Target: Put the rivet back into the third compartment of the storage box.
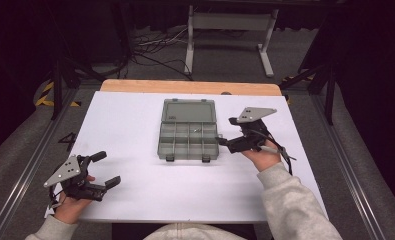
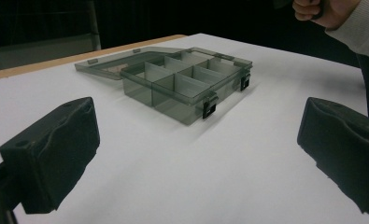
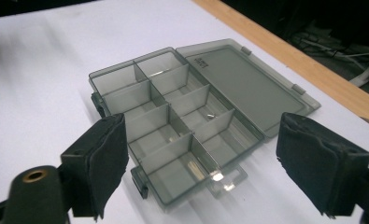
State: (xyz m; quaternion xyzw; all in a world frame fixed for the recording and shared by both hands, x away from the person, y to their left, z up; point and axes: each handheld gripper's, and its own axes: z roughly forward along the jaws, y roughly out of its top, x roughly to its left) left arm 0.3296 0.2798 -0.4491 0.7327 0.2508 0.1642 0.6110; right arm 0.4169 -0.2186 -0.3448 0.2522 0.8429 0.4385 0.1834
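A grey see-through compartment box [image 1: 189, 142] lies open in the middle of the white table top [image 1: 130, 125], its lid [image 1: 189, 111] folded flat toward the far side. A small shiny piece [image 3: 210, 115] sits in one middle compartment. My right gripper [image 1: 228, 131] hovers just right of the box and points at it, jaws open with nothing between them; in the right gripper view [image 3: 203, 154] the box [image 3: 173, 121] lies right below them. My left gripper [image 1: 110, 168] rests at the near left corner, open and empty, well away from the box [image 2: 187, 81].
A wooden strip [image 1: 190, 86] borders the table's far edge. Behind it stand a white frame [image 1: 230, 30] and loose cables on the floor. Dark stands flank both sides. The right hand [image 2: 331, 11] appears at the top right of the left gripper view.
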